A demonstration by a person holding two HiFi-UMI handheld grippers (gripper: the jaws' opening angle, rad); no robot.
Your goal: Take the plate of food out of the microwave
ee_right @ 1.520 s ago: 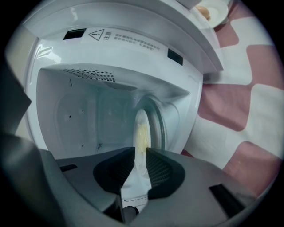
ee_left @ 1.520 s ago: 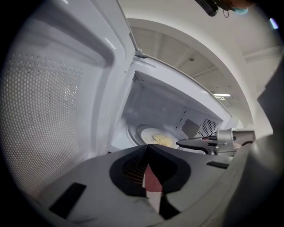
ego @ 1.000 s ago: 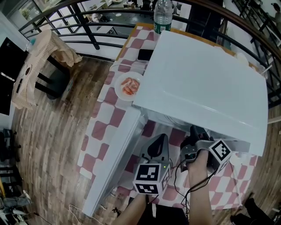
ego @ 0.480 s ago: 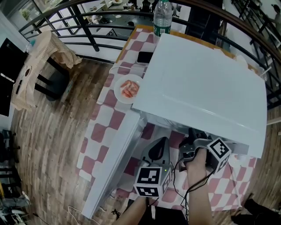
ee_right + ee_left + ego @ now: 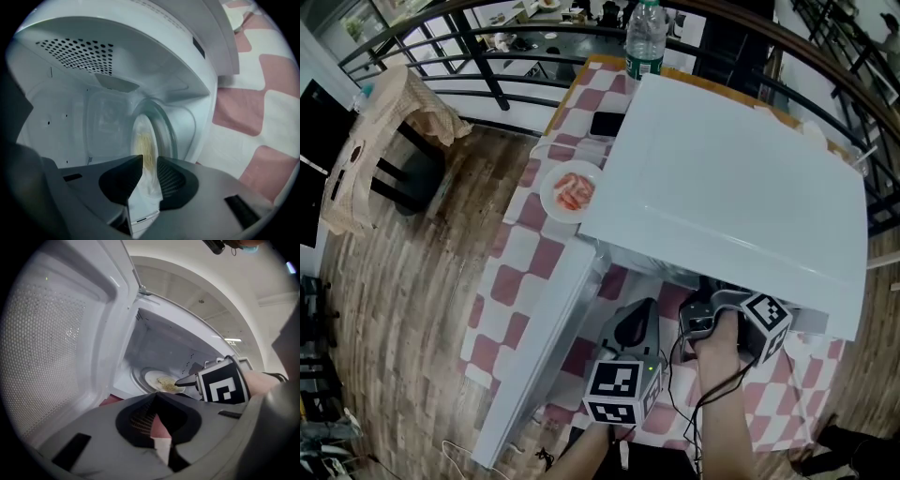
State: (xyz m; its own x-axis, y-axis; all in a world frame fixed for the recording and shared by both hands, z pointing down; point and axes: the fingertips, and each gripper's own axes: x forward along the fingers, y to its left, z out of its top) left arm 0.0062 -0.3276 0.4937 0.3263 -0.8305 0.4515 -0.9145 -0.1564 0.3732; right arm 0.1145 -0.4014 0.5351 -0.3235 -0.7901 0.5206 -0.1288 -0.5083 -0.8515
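The white microwave (image 5: 731, 178) stands on the checked table with its door (image 5: 548, 347) swung open to the left. Inside, on the glass turntable, lies a white plate (image 5: 161, 380) of pale yellow food. My right gripper (image 5: 710, 298) reaches into the cavity. Its jaws have just been closing, and the plate's (image 5: 143, 145) near rim fills the gap between them (image 5: 149, 164). My left gripper (image 5: 647, 305) hangs just outside the opening, shut and empty (image 5: 156, 399), looking in at the plate and the right gripper's (image 5: 180, 380) tip.
A second plate (image 5: 572, 190) with red food sits on the table left of the microwave. A dark phone (image 5: 605, 124) and a water bottle (image 5: 644, 37) are behind it. A cloth-draped chair (image 5: 394, 122) stands on the wooden floor at left.
The right gripper stays at the microwave's opening with hardly any shift. The left gripper has not moved. The view itself has drifted slightly.
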